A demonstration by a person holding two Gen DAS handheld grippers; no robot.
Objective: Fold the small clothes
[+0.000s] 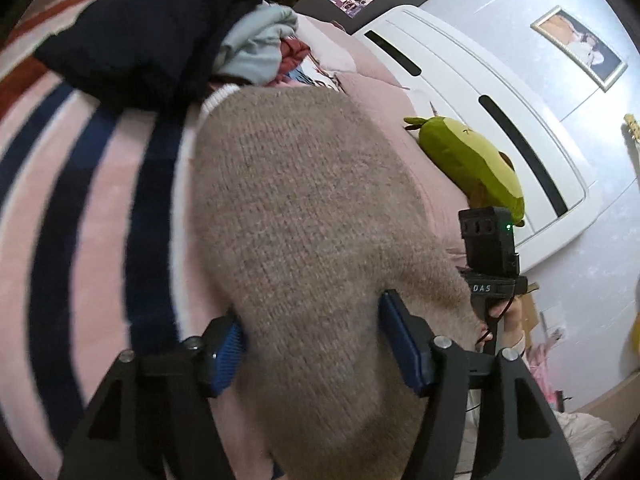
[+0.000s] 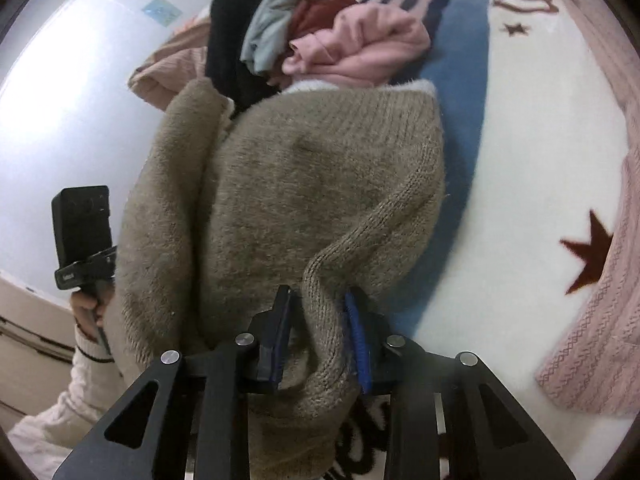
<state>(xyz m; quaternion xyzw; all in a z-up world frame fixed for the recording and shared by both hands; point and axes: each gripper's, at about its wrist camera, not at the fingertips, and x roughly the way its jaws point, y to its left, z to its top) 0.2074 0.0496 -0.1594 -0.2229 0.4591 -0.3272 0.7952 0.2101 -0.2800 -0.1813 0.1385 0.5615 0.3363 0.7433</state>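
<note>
From the left wrist camera, the left tool [image 1: 310,344] had its blue pads set apart on either side of a beige knit sweater [image 1: 304,208], which bulged between them; whether the pads pressed the wool could not be told. The sweater lay on a striped blanket [image 1: 92,200] of pink, navy and white bands covering the bed. Beyond it sat a heap of clothes [image 1: 256,48] with a dark navy garment [image 1: 152,32] on top. A green avocado plush [image 1: 468,160] rested against the white headboard [image 1: 480,100], and a framed picture [image 1: 580,48] hung on the pale wall.

From the right wrist camera, the right tool [image 2: 320,336] was clamped on a raised fold of the sweater [image 2: 304,184]. The garment lay across a white blanket with dark red stars [image 2: 532,160] and a blue band. Touching its far edge was a pink hoodie [image 2: 360,44], with grey, red and black pieces beside it.
</note>
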